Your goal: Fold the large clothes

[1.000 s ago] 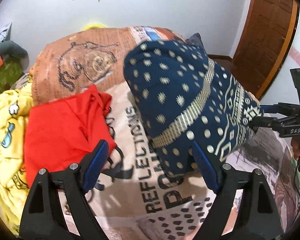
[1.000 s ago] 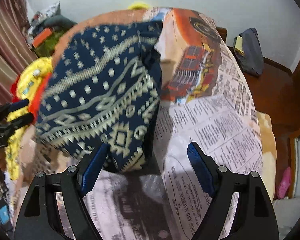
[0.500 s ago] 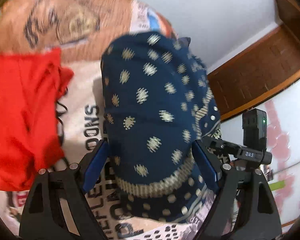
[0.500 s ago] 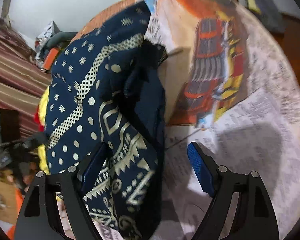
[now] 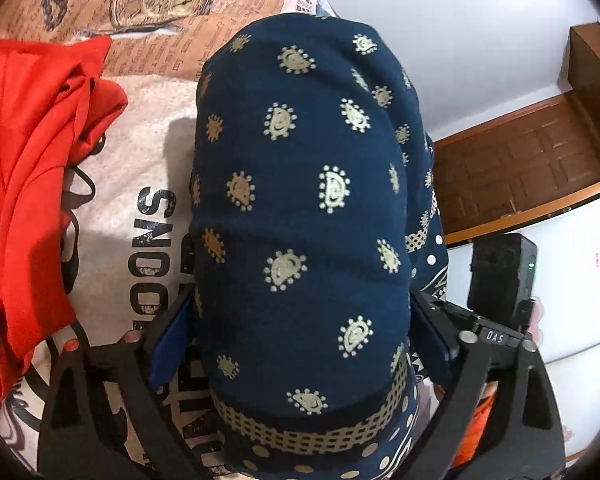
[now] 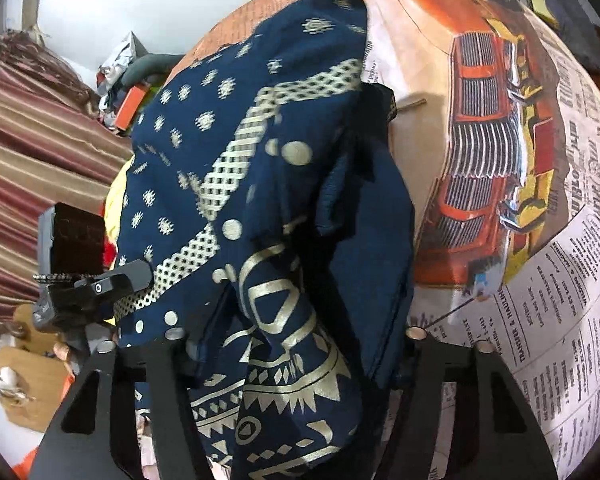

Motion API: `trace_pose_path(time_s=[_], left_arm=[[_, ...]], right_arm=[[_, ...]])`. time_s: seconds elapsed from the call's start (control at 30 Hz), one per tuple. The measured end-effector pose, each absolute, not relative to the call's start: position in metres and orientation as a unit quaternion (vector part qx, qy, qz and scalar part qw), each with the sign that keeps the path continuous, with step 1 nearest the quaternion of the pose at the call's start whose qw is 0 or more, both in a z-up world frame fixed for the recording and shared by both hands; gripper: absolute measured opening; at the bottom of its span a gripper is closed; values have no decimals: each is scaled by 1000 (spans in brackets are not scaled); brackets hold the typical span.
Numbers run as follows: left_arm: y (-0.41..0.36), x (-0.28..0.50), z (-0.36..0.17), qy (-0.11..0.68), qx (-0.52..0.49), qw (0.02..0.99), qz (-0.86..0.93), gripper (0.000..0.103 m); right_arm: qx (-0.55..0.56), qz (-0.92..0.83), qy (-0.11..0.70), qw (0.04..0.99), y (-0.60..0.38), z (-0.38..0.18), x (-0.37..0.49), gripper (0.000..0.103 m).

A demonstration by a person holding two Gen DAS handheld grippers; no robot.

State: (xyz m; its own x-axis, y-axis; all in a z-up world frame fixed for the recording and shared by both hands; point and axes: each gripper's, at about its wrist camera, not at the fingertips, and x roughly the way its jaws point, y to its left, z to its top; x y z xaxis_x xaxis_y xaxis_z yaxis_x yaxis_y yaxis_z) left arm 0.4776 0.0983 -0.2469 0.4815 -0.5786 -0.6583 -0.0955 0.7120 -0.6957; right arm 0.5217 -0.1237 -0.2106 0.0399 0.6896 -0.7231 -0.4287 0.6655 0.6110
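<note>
Two grippers, both around the navy cloth, low in each frame. Left gripper: jaws wide, cloth bulging between the blue pads, not pinched as far as visible. Right gripper: jaws wide too, folds of the same cloth hanging between them; real grip impossible to tell. Best to close on a hem, not on the bulk, and to keep both edges level before laying down on the printed bedsheet. Only in the left view: red shirt at left, wooden door at right. Only in the right view: striped curtain at left, truck print at upper right.
</note>
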Motion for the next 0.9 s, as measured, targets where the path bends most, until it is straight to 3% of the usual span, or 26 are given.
trace_pose_path(time_s=[0.1,0.23,0.63,0.9], left_arm=[[95,470,-234,477,-324,803,-149,76],[101,458,-210,468,-317,811,-151,67],[186,405,-111,390,-293,863,-134,65],[259,383,-98,364,-294,878,-99,65]], right_arm=[[110,396,567,714,-120,-204,514,31],[103,405,553,720,-111,-185,500,26],[75,451,483,747,-34,-106,469,25],[63,479,464,743,25,-102,465,25]])
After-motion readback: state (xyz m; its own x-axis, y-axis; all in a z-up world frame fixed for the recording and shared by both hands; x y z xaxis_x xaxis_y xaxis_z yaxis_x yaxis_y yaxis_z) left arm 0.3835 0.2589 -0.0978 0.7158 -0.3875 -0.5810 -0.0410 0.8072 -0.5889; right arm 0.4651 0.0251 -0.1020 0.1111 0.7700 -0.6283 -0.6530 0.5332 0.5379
